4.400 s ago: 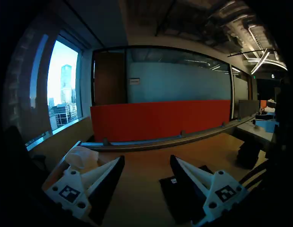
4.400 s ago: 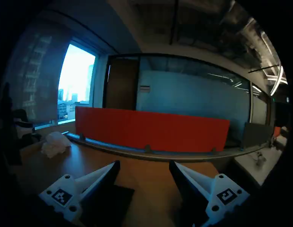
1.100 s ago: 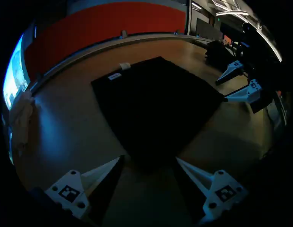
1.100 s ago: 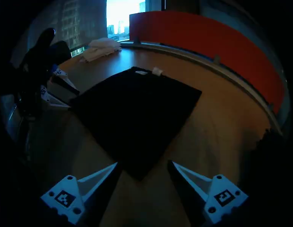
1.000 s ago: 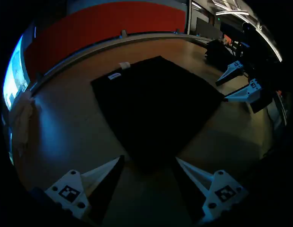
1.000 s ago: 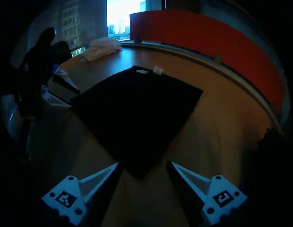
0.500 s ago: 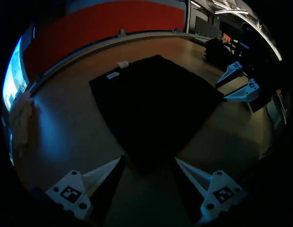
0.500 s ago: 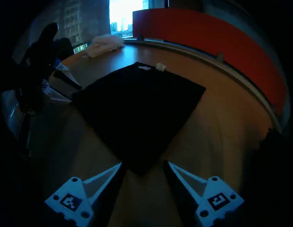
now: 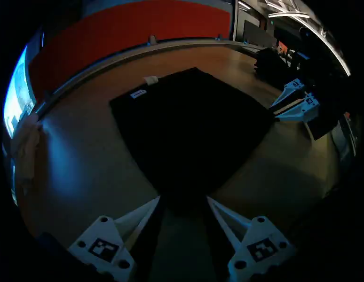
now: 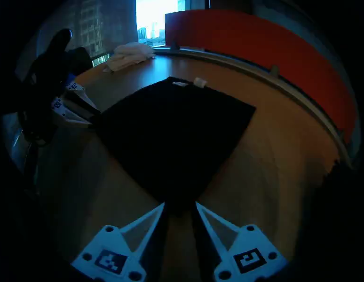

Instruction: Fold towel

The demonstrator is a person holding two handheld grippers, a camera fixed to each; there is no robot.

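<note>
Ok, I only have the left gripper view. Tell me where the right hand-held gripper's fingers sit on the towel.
Observer: In the right gripper view, the right hand-held gripper has one finger on either side of the black towel's nearest corner. It is too dark to tell whether they pinch it.
Operator: Now check my left one from that side.
Observer: Seen side-on there, the left hand-held gripper has its fingertips at the towel's neighbouring corner, on the left of that view.
</note>
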